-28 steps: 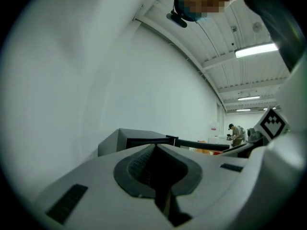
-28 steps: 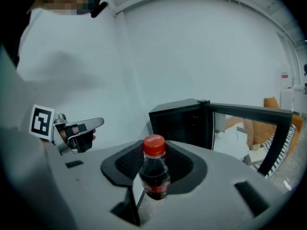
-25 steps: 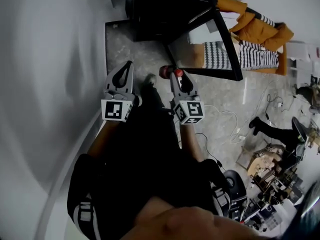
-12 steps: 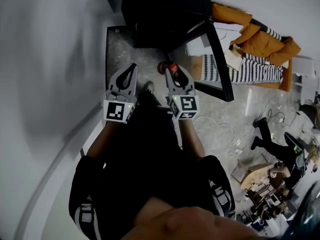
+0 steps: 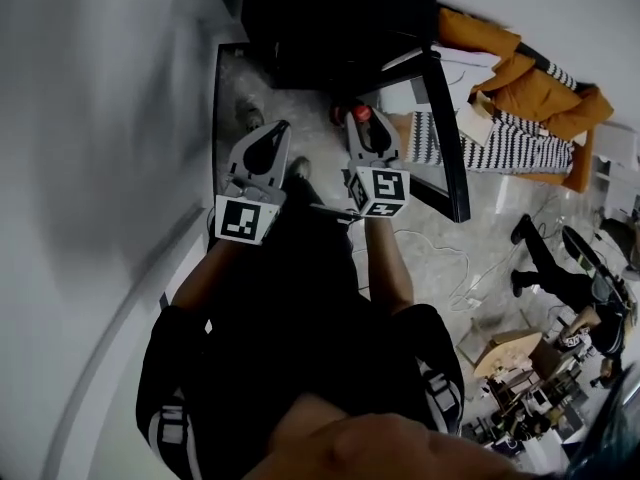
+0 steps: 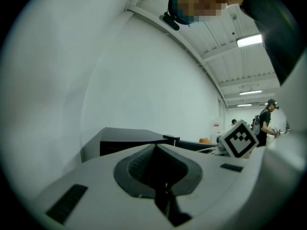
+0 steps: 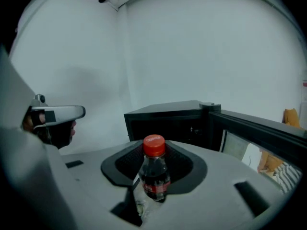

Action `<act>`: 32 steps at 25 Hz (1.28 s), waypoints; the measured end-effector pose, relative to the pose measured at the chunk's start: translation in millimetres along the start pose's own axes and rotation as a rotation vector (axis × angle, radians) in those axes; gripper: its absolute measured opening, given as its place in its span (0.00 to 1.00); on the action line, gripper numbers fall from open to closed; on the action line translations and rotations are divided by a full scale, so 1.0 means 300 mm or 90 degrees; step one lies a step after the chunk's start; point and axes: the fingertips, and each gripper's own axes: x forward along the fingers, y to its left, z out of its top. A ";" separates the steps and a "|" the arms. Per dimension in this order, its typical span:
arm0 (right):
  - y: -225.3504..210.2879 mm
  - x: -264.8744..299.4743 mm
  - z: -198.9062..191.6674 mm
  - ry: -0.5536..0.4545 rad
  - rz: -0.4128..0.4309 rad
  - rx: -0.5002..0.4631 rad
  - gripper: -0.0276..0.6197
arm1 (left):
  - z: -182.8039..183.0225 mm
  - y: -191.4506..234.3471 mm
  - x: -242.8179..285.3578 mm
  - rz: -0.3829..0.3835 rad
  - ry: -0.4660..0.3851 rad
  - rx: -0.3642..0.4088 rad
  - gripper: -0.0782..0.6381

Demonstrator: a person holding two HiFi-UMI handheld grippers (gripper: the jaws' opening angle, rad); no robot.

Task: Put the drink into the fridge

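Observation:
The drink (image 7: 154,174), a small dark cola bottle with a red cap (image 5: 362,114), stands upright between the jaws of my right gripper (image 5: 365,126), which is shut on it. It hangs above the floor just in front of the black fridge (image 5: 330,18), whose glass door (image 5: 445,118) stands open to the right. In the right gripper view the fridge's dark opening (image 7: 168,126) lies straight ahead, with the door (image 7: 259,135) at the right. My left gripper (image 5: 275,133) is level with the right one, to its left. Its jaws (image 6: 156,150) meet with nothing between them.
A white wall (image 5: 90,168) runs close along the left. Right of the fridge door lie an orange garment (image 5: 520,73) and a striped cloth (image 5: 510,138). Cables (image 5: 460,263) trail on the stone floor. Another person (image 5: 545,263) and clutter stand at the far right.
Both grippers have moved forward toward the fridge, which now sits closer and larger ahead. The bottle stays held in the right gripper; the left stays shut.

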 end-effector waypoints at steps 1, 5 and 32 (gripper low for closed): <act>-0.007 0.022 0.002 0.000 -0.004 -0.001 0.24 | -0.007 0.010 0.020 -0.006 0.001 -0.002 0.12; -0.045 0.100 -0.007 0.014 -0.019 0.004 0.24 | -0.019 0.042 0.102 -0.032 0.001 0.000 0.12; -0.358 0.698 -0.314 0.049 -0.106 0.030 0.24 | -0.208 0.184 0.359 -0.089 0.023 -0.002 0.12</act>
